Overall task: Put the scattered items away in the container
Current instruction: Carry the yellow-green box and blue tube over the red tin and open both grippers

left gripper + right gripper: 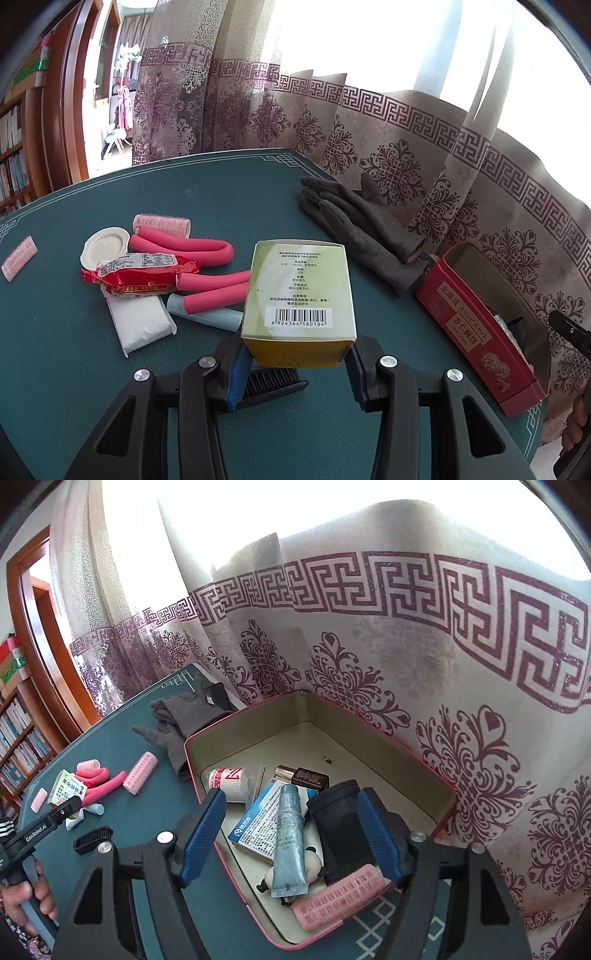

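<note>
The left gripper is clamped on the lower end of a small green box, one blue pad on each side, and holds it just above the green surface. The step in hand looks like the carry: the box is picked and has yet to go into the red tin, which sits at the right edge of the surface by the curtain. The right gripper hangs over the tin with its jaws apart and nothing between them; below it lie a grey tube, a blue-and-white box, a pink roller, a black pouch and a small dark bottle. The far half of the tin floor is bare, so the next move probably calls for swinging the box to the right, clearing the tin's near wall, and releasing it over that free part, with the right gripper out of the way. Still scattered on the surface are pink foam rods, a red packet, a white pack, a white lid, a black comb and grey gloves.
</note>
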{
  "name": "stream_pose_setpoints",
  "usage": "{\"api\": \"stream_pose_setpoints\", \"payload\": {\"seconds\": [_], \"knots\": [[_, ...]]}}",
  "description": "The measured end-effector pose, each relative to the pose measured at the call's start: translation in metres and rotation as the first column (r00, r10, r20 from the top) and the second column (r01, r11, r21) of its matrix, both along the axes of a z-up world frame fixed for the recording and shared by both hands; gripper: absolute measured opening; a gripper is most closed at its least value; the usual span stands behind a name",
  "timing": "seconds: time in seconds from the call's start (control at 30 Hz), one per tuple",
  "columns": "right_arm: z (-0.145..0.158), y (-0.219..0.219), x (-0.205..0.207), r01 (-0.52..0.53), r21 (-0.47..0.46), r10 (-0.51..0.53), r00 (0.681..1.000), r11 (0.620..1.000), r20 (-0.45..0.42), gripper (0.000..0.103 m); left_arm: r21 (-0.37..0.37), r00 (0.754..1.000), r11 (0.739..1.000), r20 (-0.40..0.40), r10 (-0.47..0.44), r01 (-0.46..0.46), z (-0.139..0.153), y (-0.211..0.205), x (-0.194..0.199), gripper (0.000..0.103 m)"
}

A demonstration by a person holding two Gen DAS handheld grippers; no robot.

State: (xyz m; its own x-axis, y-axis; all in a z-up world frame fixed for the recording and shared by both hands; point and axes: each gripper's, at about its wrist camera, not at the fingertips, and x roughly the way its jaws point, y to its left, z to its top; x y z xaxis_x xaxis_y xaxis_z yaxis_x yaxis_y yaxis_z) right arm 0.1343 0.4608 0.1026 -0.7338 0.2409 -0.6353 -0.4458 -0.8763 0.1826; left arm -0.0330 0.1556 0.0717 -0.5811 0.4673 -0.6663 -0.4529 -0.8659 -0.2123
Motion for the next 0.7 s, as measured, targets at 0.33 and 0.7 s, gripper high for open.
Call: {"api": "stream_pose_setpoints", "payload": {"seconds": [0.33,0.7], "knots": [[-0.011,-0.002,0.003,-0.028,0.066,0.031,0.999,0.997,-0.034,0.079,-0.031,0.994,0.994,0.041,-0.106,0.107,0.002,0.068,0.022,0.045],[-0.020,-0.004,-0.005,-0.100,0.108,0.110,0.990,0.989,-0.092,0.080,-0.093,0.974,0.971,-0.015,-0.224,0.222,0.034,0.175,0.021,0.045]]}}
